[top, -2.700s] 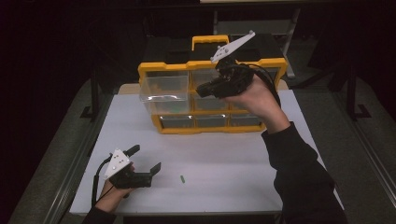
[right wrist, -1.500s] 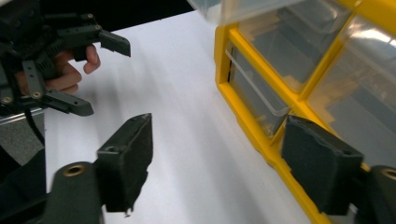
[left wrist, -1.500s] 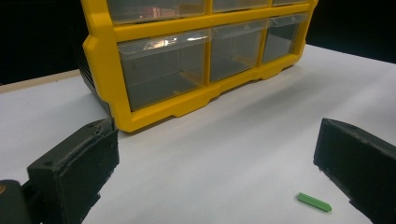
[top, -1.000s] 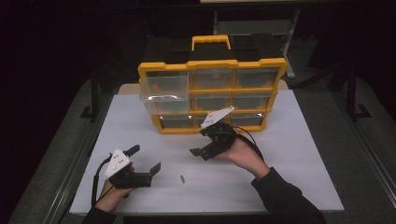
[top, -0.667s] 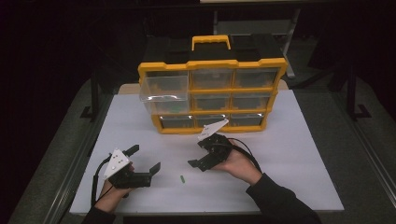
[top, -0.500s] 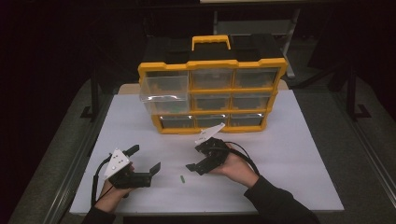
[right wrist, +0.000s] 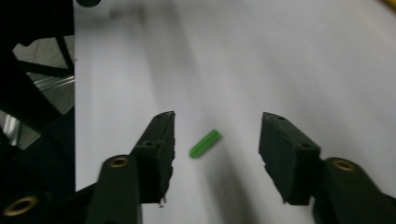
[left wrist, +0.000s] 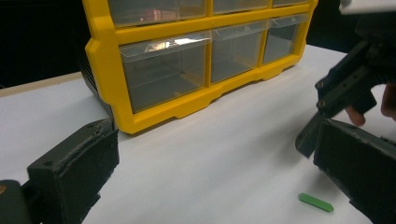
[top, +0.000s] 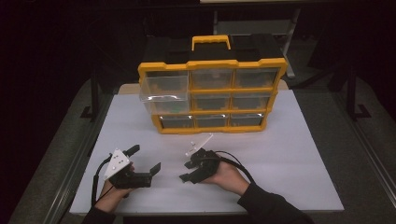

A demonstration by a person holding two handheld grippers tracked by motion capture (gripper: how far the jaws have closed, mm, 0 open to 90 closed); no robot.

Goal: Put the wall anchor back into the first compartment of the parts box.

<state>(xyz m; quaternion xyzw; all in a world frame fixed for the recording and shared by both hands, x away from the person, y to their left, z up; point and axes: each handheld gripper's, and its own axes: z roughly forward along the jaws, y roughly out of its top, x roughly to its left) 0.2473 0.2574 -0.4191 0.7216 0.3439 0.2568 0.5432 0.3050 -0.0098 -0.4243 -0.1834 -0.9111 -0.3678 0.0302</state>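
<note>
- On the white table (top: 289, 154) in the high view, the right gripper (top: 186, 171) sits low and tilted down, just in front of a yellow drawer cabinet (top: 212, 95) whose top-left drawer (top: 164, 87) is pulled out — probably where the piece belongs. The left gripper (top: 145, 161) rests apart, jaws spread and empty, likely parked out of the way.
- From the left gripper view, a small green peg (left wrist: 316, 202) lies flat on the table, near the right gripper's black jaws.
- Along the right gripper view, the green peg (right wrist: 204, 143) lies between the two jaws, touching neither — they have just been closing around it, but no grip is made yet.
</note>
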